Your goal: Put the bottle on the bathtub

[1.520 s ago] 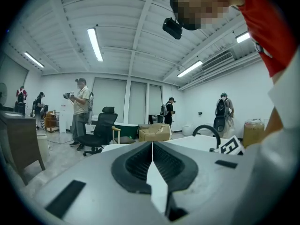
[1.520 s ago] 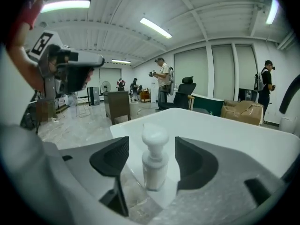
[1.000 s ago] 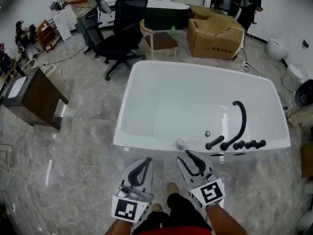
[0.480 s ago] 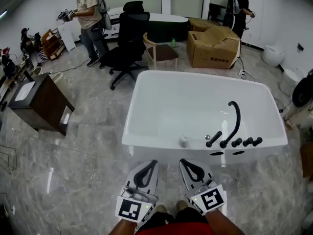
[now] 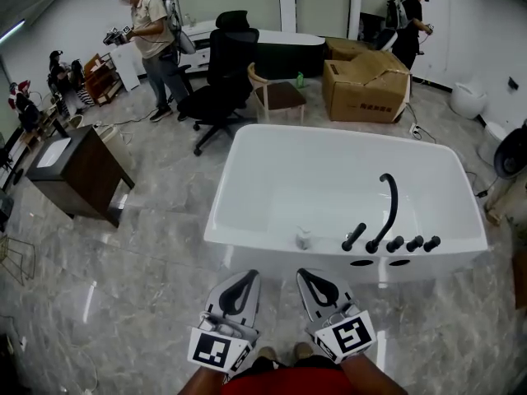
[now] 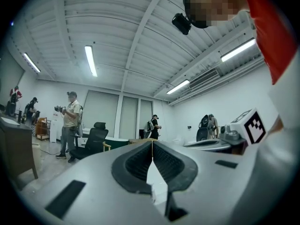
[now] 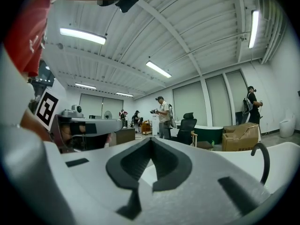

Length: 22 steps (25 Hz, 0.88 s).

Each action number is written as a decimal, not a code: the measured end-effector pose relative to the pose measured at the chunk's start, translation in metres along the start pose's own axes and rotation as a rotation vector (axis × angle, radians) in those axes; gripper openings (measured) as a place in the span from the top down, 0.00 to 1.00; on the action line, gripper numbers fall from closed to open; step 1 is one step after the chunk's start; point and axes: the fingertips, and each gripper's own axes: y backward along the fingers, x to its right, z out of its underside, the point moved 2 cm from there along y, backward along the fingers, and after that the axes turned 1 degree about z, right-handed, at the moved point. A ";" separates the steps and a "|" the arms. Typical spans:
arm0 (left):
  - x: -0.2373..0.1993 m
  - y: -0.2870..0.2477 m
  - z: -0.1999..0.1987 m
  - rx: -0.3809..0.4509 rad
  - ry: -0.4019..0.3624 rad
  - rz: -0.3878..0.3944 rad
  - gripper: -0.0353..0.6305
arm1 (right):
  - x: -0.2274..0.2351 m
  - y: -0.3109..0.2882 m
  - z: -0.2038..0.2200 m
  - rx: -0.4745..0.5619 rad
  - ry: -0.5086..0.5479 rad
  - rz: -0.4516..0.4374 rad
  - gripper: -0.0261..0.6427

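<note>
Left gripper [image 5: 247,276] and right gripper [image 5: 305,274]: jaws closed, empty; bottle [image 5: 305,239] apparently already on tub [image 5: 255,239] rim, so avoid nudging it.

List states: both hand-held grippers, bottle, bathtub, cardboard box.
Left hand-held gripper: jaws together, empty.
Right hand-held gripper: jaws together, empty.
Bottle: resting on the bathtub's near rim, apart from both grippers.
Bathtub: no water visible inside.
Cardboard box: top flaps raised, not flat.
</note>
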 end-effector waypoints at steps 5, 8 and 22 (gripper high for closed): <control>0.016 0.001 -0.006 0.004 -0.008 -0.010 0.93 | 0.001 0.011 -0.002 0.001 0.014 -0.024 0.95; 0.022 0.003 -0.004 0.001 -0.016 -0.011 0.93 | 0.000 0.014 0.003 0.001 0.011 -0.039 0.95; 0.032 0.013 -0.005 -0.008 -0.012 -0.025 0.93 | -0.007 0.030 0.005 -0.016 0.009 -0.056 0.95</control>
